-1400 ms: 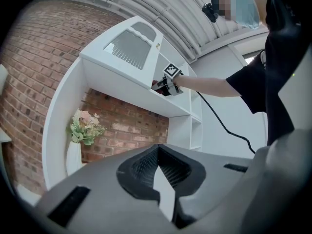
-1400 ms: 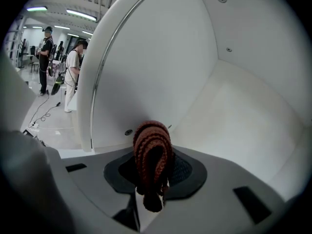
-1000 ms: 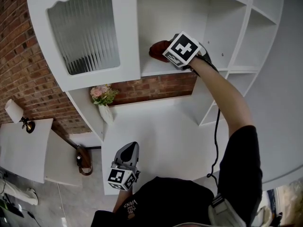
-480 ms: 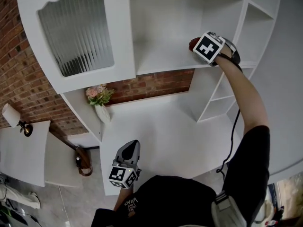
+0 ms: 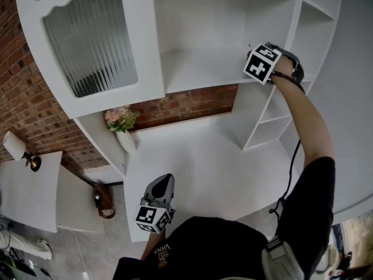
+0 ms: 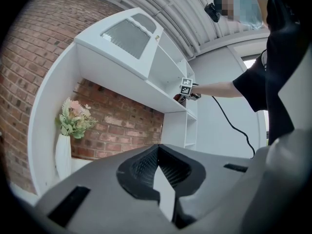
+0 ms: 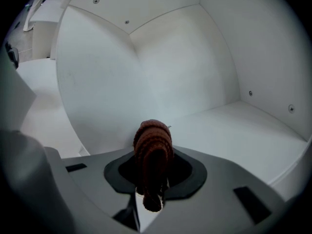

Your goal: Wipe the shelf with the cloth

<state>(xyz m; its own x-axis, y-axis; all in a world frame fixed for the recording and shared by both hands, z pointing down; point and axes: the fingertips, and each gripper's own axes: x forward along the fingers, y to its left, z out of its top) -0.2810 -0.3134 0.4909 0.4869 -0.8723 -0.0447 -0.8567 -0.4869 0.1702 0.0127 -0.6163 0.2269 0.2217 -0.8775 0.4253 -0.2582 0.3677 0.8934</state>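
A brown knitted cloth (image 7: 152, 147) is bunched between the jaws of my right gripper (image 7: 151, 182), which is shut on it. That gripper (image 5: 260, 62) is up at the right end of the white shelf (image 5: 198, 69), close to the upright side panel; in the head view its marker cube hides the cloth. From the right gripper view the cloth hangs just above the shelf board (image 7: 234, 130) near the back corner. My left gripper (image 5: 162, 184) hangs low near the person's body, shut with nothing in it (image 6: 163, 179).
A cabinet door with ribbed glass (image 5: 87, 39) closes the shelf's left side. A white vase of flowers (image 5: 124, 127) stands on the lower ledge before a brick wall (image 5: 192, 105). Narrow open compartments (image 5: 269, 121) sit at the right. A cable trails from the right arm.
My right gripper has swept the cloth rightwards along the shelf, from its middle to the right end. The left gripper has stayed where it was.
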